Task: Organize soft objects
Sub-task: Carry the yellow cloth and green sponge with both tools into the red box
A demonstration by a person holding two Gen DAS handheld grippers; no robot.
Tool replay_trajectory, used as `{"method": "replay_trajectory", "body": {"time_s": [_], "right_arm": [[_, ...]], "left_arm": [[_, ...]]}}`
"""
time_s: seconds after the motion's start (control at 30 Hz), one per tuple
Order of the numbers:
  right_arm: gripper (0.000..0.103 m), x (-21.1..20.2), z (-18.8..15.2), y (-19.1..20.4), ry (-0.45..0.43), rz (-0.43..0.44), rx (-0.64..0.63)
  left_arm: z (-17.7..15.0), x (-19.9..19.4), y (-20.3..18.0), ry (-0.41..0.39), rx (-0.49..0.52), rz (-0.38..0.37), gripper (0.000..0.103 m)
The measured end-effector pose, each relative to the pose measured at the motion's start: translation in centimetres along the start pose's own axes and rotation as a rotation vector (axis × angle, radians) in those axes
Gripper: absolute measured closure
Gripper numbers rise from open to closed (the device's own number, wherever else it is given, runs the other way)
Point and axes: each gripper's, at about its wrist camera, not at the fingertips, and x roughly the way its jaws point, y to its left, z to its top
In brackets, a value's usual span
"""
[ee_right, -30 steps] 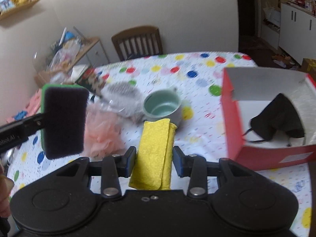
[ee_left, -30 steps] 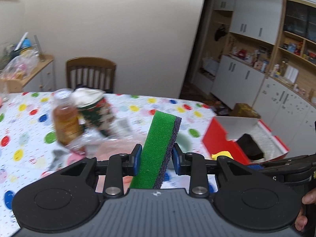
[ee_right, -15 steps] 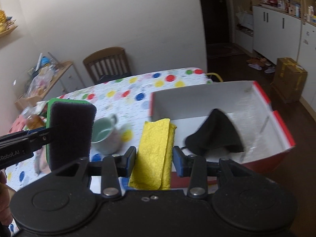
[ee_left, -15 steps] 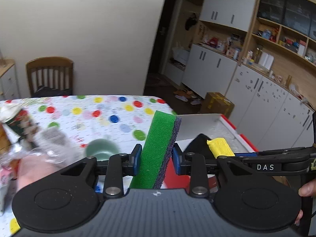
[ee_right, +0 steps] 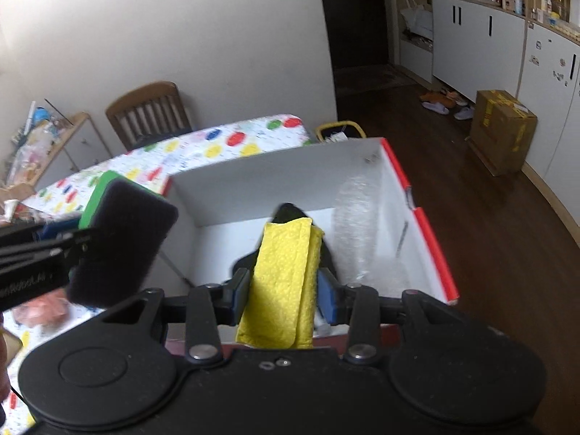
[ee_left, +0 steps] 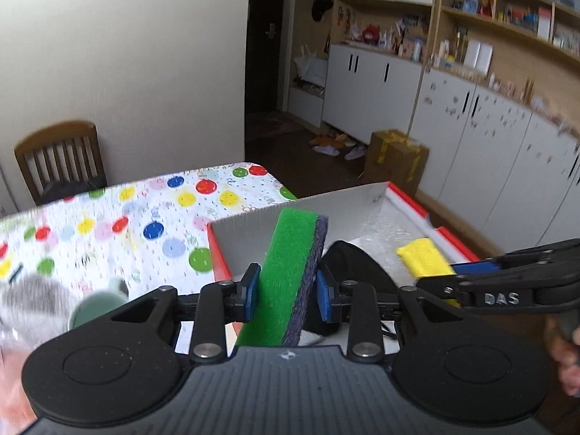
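Between the left gripper's [ee_left: 286,291] fingers [ee_left: 250,290], a green sponge [ee_left: 290,275] stands clamped.

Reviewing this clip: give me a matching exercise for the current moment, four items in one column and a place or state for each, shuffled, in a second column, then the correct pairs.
Items:
1. green sponge
2. yellow cloth
3. black fabric
4. brown cardboard box

Places or states:
A. lying inside the red and white box
B. clamped in the right gripper
C. on the floor by the white cabinets
D. clamped in the left gripper

Pairs: 1-D, 2-B, 3-A, 4-C
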Motion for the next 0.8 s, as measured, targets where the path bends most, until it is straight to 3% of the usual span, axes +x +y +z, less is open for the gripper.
{"method": "replay_trajectory", "body": {"time_s": [0.33, 0.8], "right_arm": [[0.065, 4.1, 0.2, -2.5, 0.050, 0.012, -0.040], [0.064, 7.6, 0.0, -3.4, 0.127, -0.003, -0.106]], "left_arm": [[1.5, 7.2, -3.3, 0.073, 0.118, 0.037, 0.076], [0.5, 13.8, -4.4, 0.232, 0.141, 0.069, 0.076]]}}
